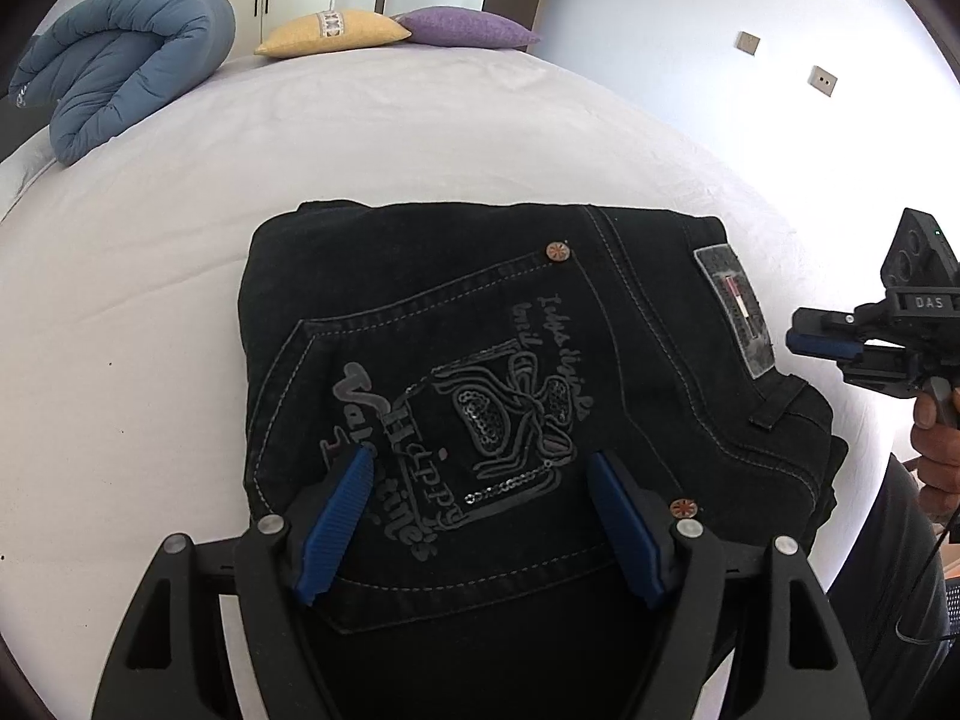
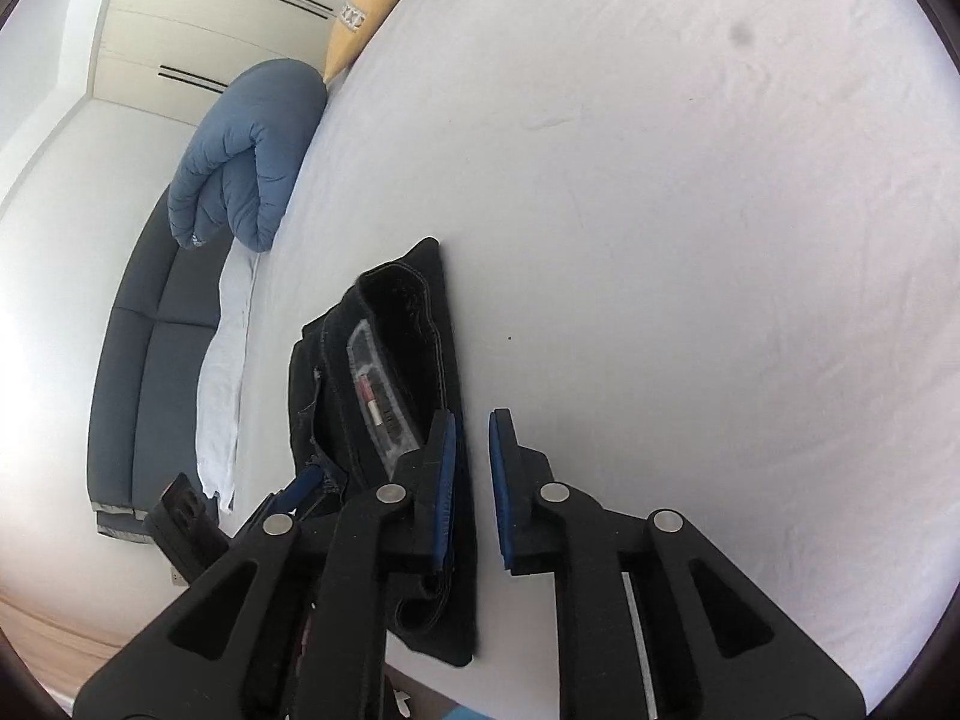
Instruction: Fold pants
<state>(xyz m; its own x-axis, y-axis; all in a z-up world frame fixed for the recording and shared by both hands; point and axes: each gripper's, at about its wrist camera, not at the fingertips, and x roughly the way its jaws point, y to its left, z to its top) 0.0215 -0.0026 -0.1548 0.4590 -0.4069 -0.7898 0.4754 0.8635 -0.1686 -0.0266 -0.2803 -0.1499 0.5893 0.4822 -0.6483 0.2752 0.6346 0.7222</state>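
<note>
Nearby, blue duvet (image 1: 126, 60) and 2 pillows (image 1: 336, 30) sit upper left; bed (image 1: 150, 276) bare around folded pants (image 1: 480, 360); left gripper (image 1: 480, 480) wide apart, right gripper (image 2: 471, 450) slightly apart, both empty.

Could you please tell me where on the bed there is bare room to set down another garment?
The white sheet lies bare between the folded black jeans and the pillows, yellow and purple. It is crowded at the blue rolled duvet and the jeans.
</note>
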